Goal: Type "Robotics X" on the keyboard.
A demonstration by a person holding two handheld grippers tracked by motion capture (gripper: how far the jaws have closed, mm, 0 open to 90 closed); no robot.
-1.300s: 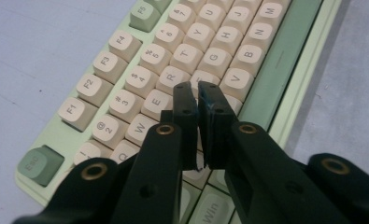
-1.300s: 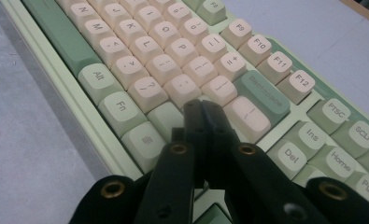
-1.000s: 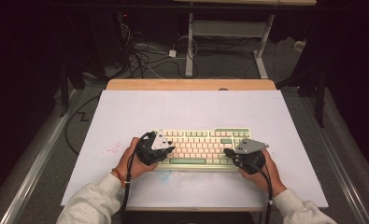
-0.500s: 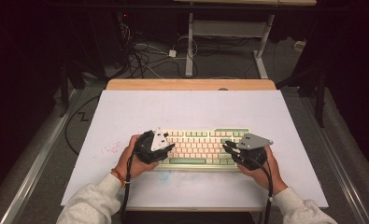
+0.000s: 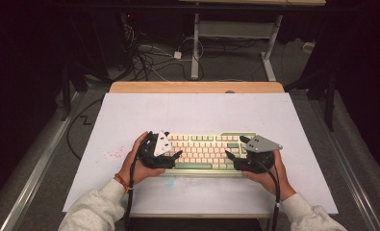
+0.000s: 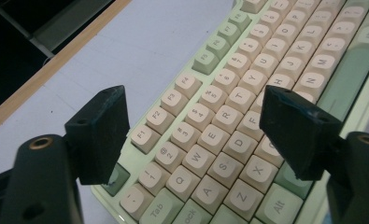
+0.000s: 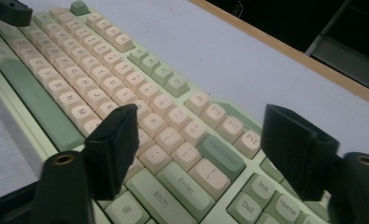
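A cream and green keyboard lies on the white mat, near its front edge. My left gripper hangs over the keyboard's left end, open. In the left gripper view the left gripper has its jaws wide apart above the letter keys of the keyboard, pads touching nothing. My right gripper is over the right end, open too. In the right gripper view the right gripper straddles the Enter and Shift area of the keyboard. Both pairs of jaws have just been opening, with only keys beneath the gap.
The mat covers a wooden table whose far edge shows as a bare strip. Faint pink marks stain the mat left of the keyboard. Behind the table are floor cables and a white desk frame.
Both grippers' jaws have spread apart over the keyboard's ends. The hands and the keyboard stay about where they were.
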